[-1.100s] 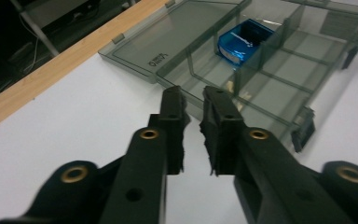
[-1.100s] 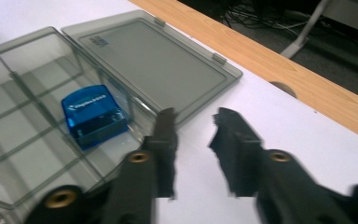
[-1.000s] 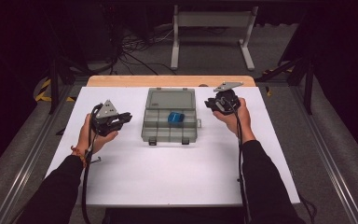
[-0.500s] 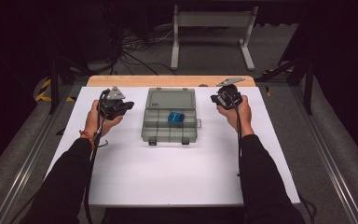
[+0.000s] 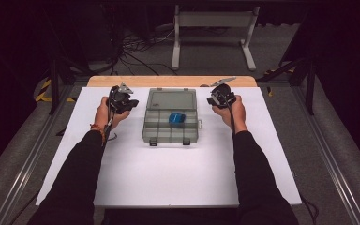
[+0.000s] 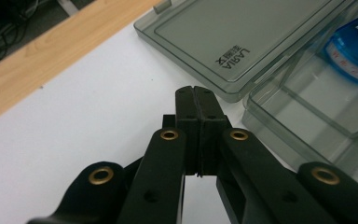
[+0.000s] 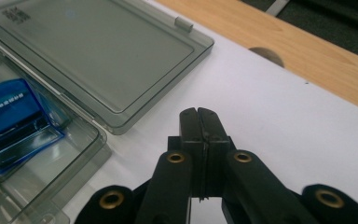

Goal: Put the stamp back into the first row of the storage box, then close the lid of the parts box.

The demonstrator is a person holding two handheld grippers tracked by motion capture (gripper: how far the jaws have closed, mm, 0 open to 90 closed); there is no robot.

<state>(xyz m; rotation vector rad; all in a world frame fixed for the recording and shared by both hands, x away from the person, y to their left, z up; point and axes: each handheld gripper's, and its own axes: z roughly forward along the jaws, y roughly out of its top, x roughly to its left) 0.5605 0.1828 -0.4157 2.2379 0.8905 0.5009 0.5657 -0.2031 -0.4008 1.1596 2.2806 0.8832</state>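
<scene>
The left gripper (image 5: 127, 104) is held just off the left edge of the open organiser box (image 5: 155, 127), low over the white sheet on the bench (image 5: 168, 178). In the left gripper view its fingers (image 6: 188, 112) are seen clenched pad against pad, with nothing between them, their tips aimed at the near corner of the flipped-back lid (image 6: 223, 37). The box is placed at the middle of the bench, its clear lid (image 5: 172, 99) laid flat towards the far edge and its compartmented tray towards the person. One blue item (image 5: 177, 118) is seen in a compartment right of centre; the other compartments appear bare. On the right side the right gripper (image 5: 215, 100) is held beside the lid's right edge, apart from it, and its fingers (image 7: 190, 122) are likewise pressed together on nothing.

The step in hand is judged to be an approach: both grippers are being brought in to flank the lid, and nothing has been grasped yet. A closing of the lid seems likely to be intended, though that cannot be told for certain. For the next move the fingers would have to be released or slid under the lid's edge, and the lid lifted evenly from both sides so that the tray is not dragged.
</scene>
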